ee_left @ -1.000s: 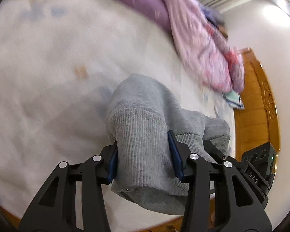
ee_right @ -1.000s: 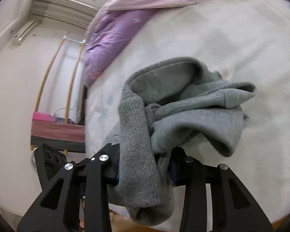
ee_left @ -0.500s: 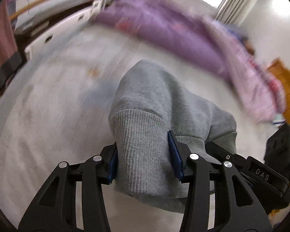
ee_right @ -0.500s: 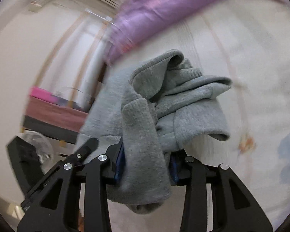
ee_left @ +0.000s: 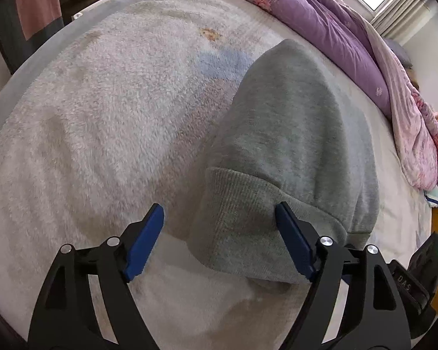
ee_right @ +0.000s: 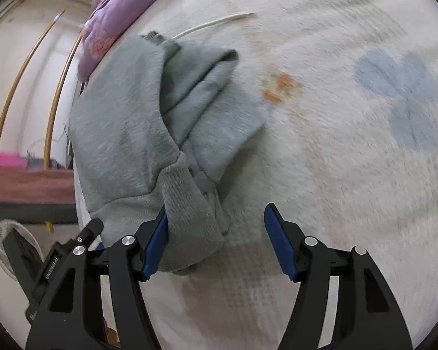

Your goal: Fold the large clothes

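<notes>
Since a second ago, both clamped grips have been let go and the grey sweatshirt (ee_left: pixel 300 145) has been laid on the bed (ee_left: pixel 102 116), beside the purple duvet (ee_left: pixel 321 20), seemingly so it can be spread for folding. Its ribbed hem (ee_left: pixel 233 210) is only brushed by the released left gripper (ee_left: pixel 219 239); the right gripper (ee_right: pixel 216 242) is likewise spread wide.

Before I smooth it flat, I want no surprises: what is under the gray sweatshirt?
Around the gray sweatshirt only the fleecy white blanket shows, so it seems to lie on that. A white cord emerges behind it. Whatever sits directly beneath the folded layers is covered.
</notes>
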Motion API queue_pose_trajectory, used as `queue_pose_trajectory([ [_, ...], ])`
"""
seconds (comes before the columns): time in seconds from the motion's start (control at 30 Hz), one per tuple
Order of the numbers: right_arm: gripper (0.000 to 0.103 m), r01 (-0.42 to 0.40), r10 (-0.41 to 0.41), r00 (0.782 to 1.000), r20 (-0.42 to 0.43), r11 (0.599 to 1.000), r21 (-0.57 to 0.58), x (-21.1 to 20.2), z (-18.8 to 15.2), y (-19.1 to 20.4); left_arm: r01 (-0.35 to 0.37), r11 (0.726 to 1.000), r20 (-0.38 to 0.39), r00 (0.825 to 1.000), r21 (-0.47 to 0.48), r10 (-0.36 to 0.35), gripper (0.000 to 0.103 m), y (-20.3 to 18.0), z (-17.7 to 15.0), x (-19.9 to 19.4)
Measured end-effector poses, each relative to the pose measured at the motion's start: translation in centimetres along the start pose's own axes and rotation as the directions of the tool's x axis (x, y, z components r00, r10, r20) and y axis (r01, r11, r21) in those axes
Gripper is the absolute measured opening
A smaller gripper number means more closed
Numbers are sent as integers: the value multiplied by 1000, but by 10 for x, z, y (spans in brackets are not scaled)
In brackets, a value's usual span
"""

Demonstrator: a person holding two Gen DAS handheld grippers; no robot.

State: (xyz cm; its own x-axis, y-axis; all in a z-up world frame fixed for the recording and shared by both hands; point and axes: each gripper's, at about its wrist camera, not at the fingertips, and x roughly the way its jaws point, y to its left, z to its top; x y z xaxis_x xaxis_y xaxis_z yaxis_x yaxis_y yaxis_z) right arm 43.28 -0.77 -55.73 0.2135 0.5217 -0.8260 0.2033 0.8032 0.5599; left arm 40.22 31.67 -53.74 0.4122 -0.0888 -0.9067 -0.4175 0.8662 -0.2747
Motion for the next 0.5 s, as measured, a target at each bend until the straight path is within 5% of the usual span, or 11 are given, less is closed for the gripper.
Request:
queue_pose_trajectory([
  [0.27, 61, 69, -70, 998, 0, 986, -153, -23, 4, 24, -107, 988, 25, 994, 110, 105, 90, -29, -11, -31],
  [0.5, 62, 116, -83, 991, 100, 913, -391, -85, -4, 64, -140, 974, 98, 987, 178, 124, 90, -79, -27, -87],
])
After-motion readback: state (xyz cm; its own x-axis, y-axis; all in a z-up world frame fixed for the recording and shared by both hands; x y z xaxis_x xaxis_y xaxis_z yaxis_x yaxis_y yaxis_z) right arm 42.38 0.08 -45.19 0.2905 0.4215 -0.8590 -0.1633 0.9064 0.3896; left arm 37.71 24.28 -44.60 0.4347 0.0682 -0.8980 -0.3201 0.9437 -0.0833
